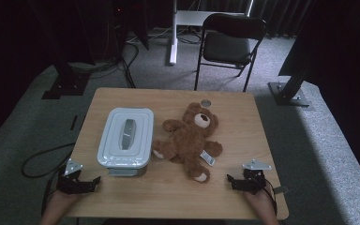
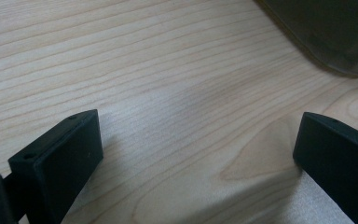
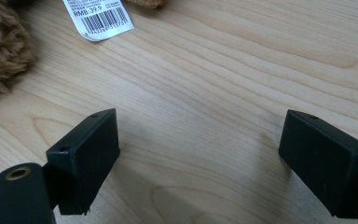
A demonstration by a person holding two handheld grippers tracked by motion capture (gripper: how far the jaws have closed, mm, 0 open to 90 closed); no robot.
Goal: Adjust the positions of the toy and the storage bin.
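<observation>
High view: both grippers, left (image 1: 90, 182) and right (image 1: 234, 181), gaping at near edge, ready for bear (image 1: 193, 138) and box (image 1: 125, 136).

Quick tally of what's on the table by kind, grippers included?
Brown plush teddy bear: 1
Pale grey lidded plastic box: 1
Small round grey disc at the far edge: 1
Black two-jaw grippers, left gripper and right gripper, both open: 2
Total: 5

teddy bear (image 1: 191, 139) brown | lidded box (image 1: 125, 137) pale grey | table (image 1: 168, 197) light woodgrain
</observation>
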